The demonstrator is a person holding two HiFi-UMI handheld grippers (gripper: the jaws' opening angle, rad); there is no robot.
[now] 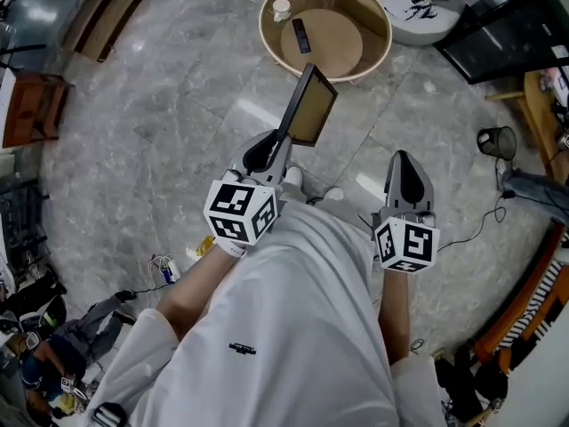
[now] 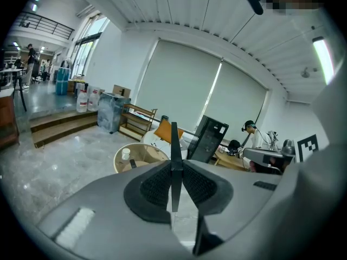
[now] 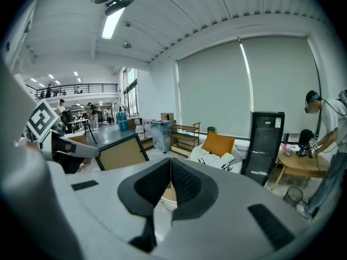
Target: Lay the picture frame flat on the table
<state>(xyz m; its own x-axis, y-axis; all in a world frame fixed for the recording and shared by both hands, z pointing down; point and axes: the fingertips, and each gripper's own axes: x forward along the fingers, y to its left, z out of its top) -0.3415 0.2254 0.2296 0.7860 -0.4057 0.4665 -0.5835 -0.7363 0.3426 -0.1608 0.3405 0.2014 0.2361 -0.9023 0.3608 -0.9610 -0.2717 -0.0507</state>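
Over a gray stone floor (image 1: 133, 167), in the head view, a person in white holds the left hand-held gripper (image 1: 279, 142) clamped on the lower edge of a dark picture frame (image 1: 311, 107). The frame stands tilted in the air, short of the round surface (image 1: 385, 34) ahead. A white cup (image 1: 281, 9) and a dark remote (image 1: 301, 36) rest on that surface. The right hand-held gripper (image 1: 403, 160) hangs well apart to the right, carrying nothing.

From the left gripper view, the picture frame (image 2: 175, 142) shows edge-on as a thin dark upright line. It is pressed between the two ribbed pads (image 2: 157, 186) of the left hand-held gripper (image 2: 174, 183). The round surface (image 2: 122, 166) with its cup (image 2: 126, 154) sits beyond, to the left.

From the right gripper view, the right hand-held gripper (image 3: 169, 179) has its jaws drawn together with nothing between them. At left, the picture frame (image 3: 122, 153) rises with its tan face toward the camera, just beside the left hand-held gripper (image 3: 73, 149).
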